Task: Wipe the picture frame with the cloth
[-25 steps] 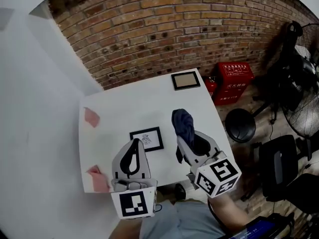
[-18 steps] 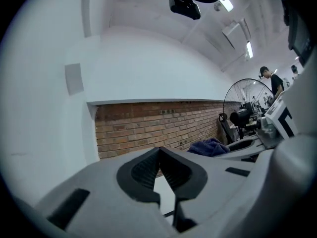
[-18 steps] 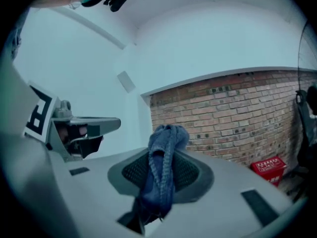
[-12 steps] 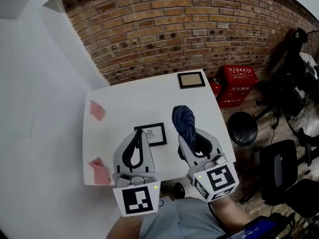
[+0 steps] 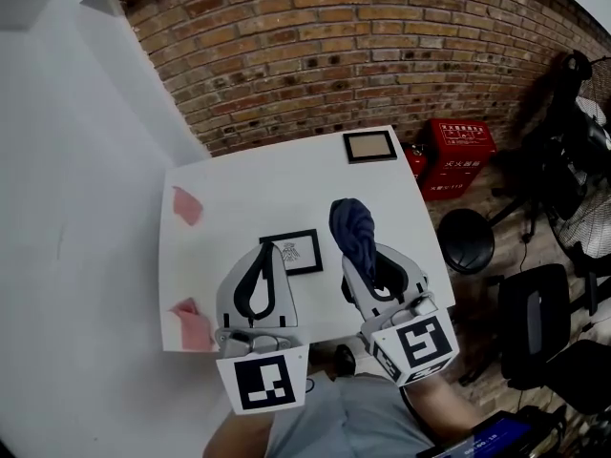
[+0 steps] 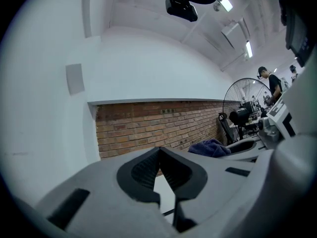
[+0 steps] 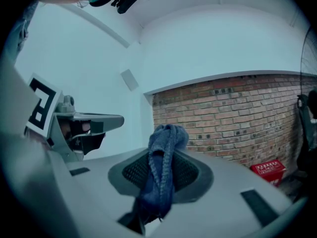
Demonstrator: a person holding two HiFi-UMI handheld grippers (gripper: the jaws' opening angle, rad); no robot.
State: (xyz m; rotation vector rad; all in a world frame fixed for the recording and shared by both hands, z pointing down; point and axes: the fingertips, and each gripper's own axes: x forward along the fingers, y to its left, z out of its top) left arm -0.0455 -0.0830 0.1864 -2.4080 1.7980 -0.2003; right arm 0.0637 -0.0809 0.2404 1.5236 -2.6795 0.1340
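Note:
A small black picture frame (image 5: 298, 252) with a line drawing lies flat on the white table (image 5: 239, 203), just beyond my left gripper (image 5: 267, 247). That gripper is shut, its tips meeting with nothing between them (image 6: 159, 148), held above the table. My right gripper (image 5: 349, 246) is shut on a dark blue cloth (image 5: 352, 229), which bunches up past the jaw tips (image 7: 163, 162). The cloth hangs to the right of the frame, not touching it. A second frame (image 5: 369, 146) with a brown panel lies at the table's far right corner.
Two pink cloths lie on the table's left side, one far (image 5: 185, 205), one at the near edge (image 5: 193, 323). A brick wall (image 5: 334, 46) stands behind the table. Red boxes (image 5: 458, 151), a black stool (image 5: 463, 239), a chair (image 5: 535, 318) and fans crowd the floor at right.
Both grippers have held nearly still over the table's near side; the head view has shifted slightly. The cloth stays gripped in the right gripper.

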